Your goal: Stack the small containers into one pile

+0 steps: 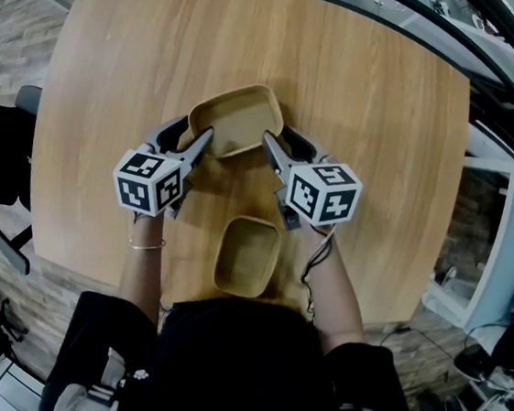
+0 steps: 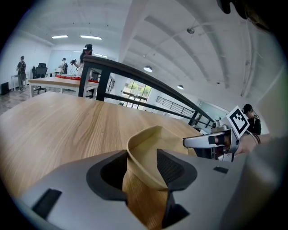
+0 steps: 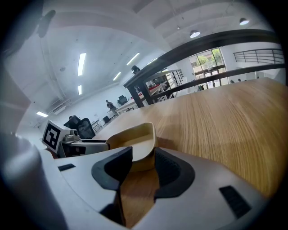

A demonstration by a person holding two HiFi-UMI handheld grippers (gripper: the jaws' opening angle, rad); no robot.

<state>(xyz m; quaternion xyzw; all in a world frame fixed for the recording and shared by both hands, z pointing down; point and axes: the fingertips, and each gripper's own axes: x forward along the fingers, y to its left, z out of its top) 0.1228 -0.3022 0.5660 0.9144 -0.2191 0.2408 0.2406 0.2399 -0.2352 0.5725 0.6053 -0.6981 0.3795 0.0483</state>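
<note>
Two tan, rounded-rectangle containers sit on the round wooden table (image 1: 386, 121). The far container (image 1: 235, 119) lies between my two grippers, and the near container (image 1: 246, 255) stands empty closer to the person. My left gripper (image 1: 189, 141) straddles the far container's left corner (image 2: 143, 148), with the thin wall curving between its open pads. At the opposite corner (image 3: 135, 137), my right gripper (image 1: 279, 144) stands open with the rim between its jaws. In the left gripper view the right gripper (image 2: 211, 142) shows across the container; in the right gripper view the left gripper (image 3: 83, 144) shows likewise.
The table's curved edge (image 1: 37, 133) is at the left, and a dark railing (image 1: 455, 2) runs past its far right side. Other tables, chairs and people stand far off in the room.
</note>
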